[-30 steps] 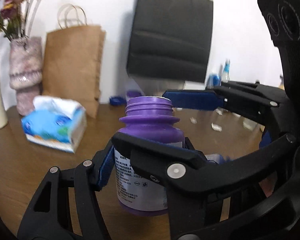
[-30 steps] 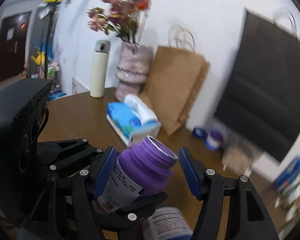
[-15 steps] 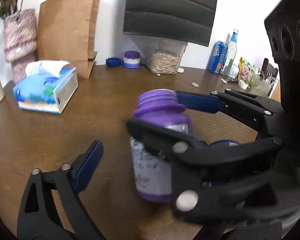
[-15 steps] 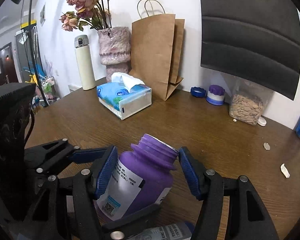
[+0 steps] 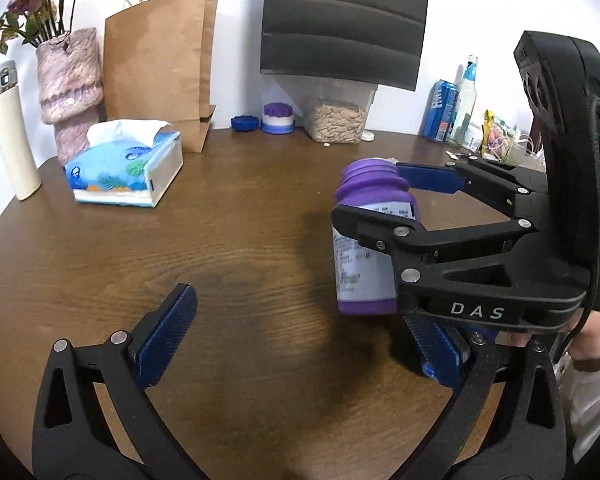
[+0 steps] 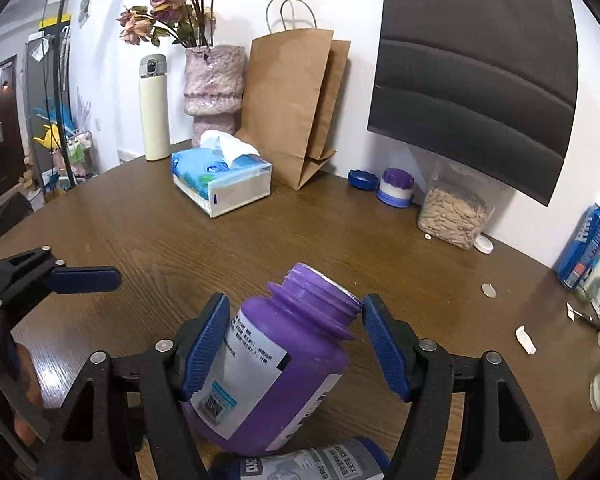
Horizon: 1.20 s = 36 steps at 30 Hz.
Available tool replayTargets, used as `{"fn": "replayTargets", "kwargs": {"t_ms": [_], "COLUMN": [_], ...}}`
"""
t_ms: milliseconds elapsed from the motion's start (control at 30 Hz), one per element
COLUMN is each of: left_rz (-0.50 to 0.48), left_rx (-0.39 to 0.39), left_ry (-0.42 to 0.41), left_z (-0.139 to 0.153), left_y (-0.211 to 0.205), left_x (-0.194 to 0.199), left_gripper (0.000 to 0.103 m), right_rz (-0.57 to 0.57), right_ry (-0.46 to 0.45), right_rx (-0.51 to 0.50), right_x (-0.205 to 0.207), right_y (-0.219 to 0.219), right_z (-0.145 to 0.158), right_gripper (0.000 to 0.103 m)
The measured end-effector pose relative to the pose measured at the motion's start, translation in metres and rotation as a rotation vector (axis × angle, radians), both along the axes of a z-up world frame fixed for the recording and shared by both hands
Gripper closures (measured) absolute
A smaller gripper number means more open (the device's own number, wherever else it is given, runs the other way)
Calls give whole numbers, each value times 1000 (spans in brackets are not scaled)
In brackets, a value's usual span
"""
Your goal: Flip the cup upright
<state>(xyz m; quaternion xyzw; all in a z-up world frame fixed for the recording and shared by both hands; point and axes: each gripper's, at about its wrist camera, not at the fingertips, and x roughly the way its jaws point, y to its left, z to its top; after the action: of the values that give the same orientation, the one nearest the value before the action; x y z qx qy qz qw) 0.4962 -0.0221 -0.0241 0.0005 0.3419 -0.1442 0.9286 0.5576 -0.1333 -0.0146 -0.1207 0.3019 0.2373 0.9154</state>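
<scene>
The cup is a purple wide-mouth bottle [image 6: 276, 364] with a white label and no cap, mouth up. It sits between the fingers of my right gripper [image 6: 296, 344]. The left blue pad [image 6: 206, 344] touches its side. The right pad [image 6: 386, 350] stands just off its neck. In the left wrist view the bottle [image 5: 366, 240] looks upright, held by the right gripper just above the brown table [image 5: 236, 248]. My left gripper [image 5: 300, 336] is open wide and empty, to the left of the bottle.
A second bottle with a grey label [image 6: 312, 464] lies under the right gripper. A tissue box [image 5: 126, 168], paper bag [image 5: 156, 68], vase [image 5: 70, 92], thermos [image 5: 12, 132], seed jar [image 5: 338, 116] and small lids [image 5: 278, 118] stand at the back. Bottles and clutter [image 5: 456, 104] crowd the right edge.
My left gripper let go of the bottle, opened wide and drew back to the left. The right gripper keeps the bottle, which went from tilted to nearly upright.
</scene>
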Motion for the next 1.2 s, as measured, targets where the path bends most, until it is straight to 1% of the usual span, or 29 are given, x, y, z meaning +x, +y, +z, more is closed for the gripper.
{"fn": "replayTargets", "kwargs": {"t_ms": [100,200,300,367,467,500,567,667,733,800,867,900,967,1000,1033,1067,1100,1133,1167,1200], "left_rz": [8,19,33,68,87,93,109,110,76,0,-73,-87,-127,-139,-136,-125,-115,-96,-92,-101], "left_rx": [25,24,23,25,-17,-23,-22,-12,0,45,114,130,166,182,203,212,213,210,208,190], "left_ry": [-17,-31,-43,-48,-52,-60,-81,-69,-51,-11,47,61,109,136,184,233,294,357,405,440], "left_z": [4,13,23,28,39,43,51,54,54,51,44,41,31,26,17,9,-1,-12,-22,-30], "left_y": [-1,3,7,12,25,27,30,28,22,11,-7,-13,-29,-35,-40,-42,-43,-42,-41,-39], "left_x": [-10,-23,-34,-43,-63,-68,-77,-76,-66,-47,-17,-5,30,43,64,81,99,116,128,136], "left_gripper": [2,2,2,2,2,2,0,0,0,0,0,0,1,3,4,11,23,32,44,44], "right_rz": [10,3,1,-26,-53,-65,-90,-120,-126,-115,-138,-158,-193,-219,-231,-243,-245,-239,-235,-234], "right_ry": [33,12,0,4,44,54,71,73,95,122,131,142,174,203,217,236,258,269,276,282], "right_rx": [6,16,14,0,47,86,133,137,156,201,223,242,262,276,285,302,327,341,345,339], "right_x": [-2,-13,-28,-35,-51,-60,-69,-79,-78,-73,-66,-57,-45,-34,-29,-21,-13,-7,-2,4], "right_y": [-1,-4,-2,-2,-14,-23,-33,-42,-46,-52,-57,-61,-65,-69,-71,-74,-75,-76,-75,-74], "right_z": [1,9,23,29,41,49,58,63,62,60,58,55,49,44,42,38,34,32,29,26], "right_gripper": [25,22,22,22,22,22,22,22,22,22,22,22,22,22,22,22,22,22,22,22]}}
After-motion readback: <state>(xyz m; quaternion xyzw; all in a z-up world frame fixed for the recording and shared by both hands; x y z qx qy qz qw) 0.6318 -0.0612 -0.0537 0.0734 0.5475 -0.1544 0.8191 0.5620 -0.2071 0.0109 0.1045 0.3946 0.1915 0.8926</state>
